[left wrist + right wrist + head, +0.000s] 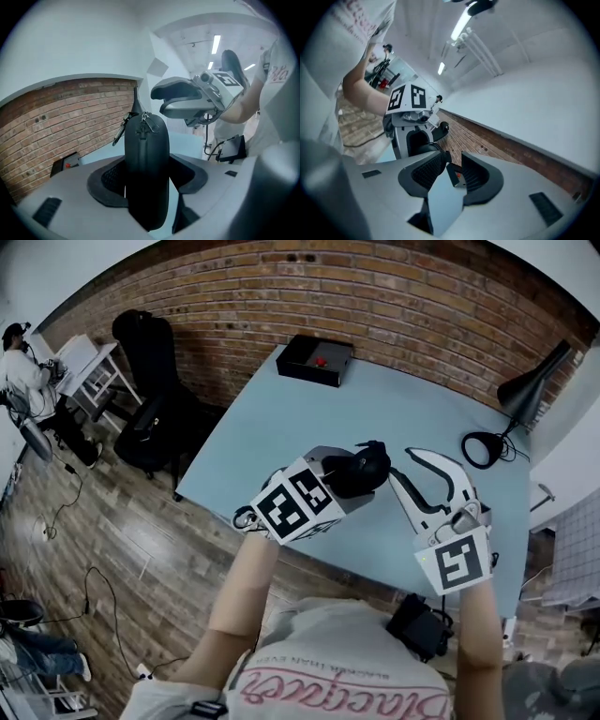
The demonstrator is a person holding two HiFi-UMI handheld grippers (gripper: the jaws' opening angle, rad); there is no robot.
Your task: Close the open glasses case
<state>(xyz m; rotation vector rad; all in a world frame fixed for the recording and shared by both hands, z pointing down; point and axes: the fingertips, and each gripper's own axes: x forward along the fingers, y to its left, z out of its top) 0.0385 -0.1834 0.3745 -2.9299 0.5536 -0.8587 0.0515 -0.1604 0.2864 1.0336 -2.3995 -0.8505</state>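
Observation:
A black zippered glasses case [363,468] is held above the near part of the light blue table [272,427]. My left gripper [354,478] is shut on it. In the left gripper view the case [146,164] stands on edge between the pads, its two halves together and the zipper pull [146,121] at the top end. My right gripper [405,465] hovers just right of the case, apart from it. In the right gripper view its jaws [451,176] stand open with only table and a far box showing between them.
A black box with a red button [316,360] sits at the table's far edge by the brick wall. A black desk lamp [523,395] stands at the far right. A black bag on a chair [150,362] and a seated person [21,367] are on the floor to the left.

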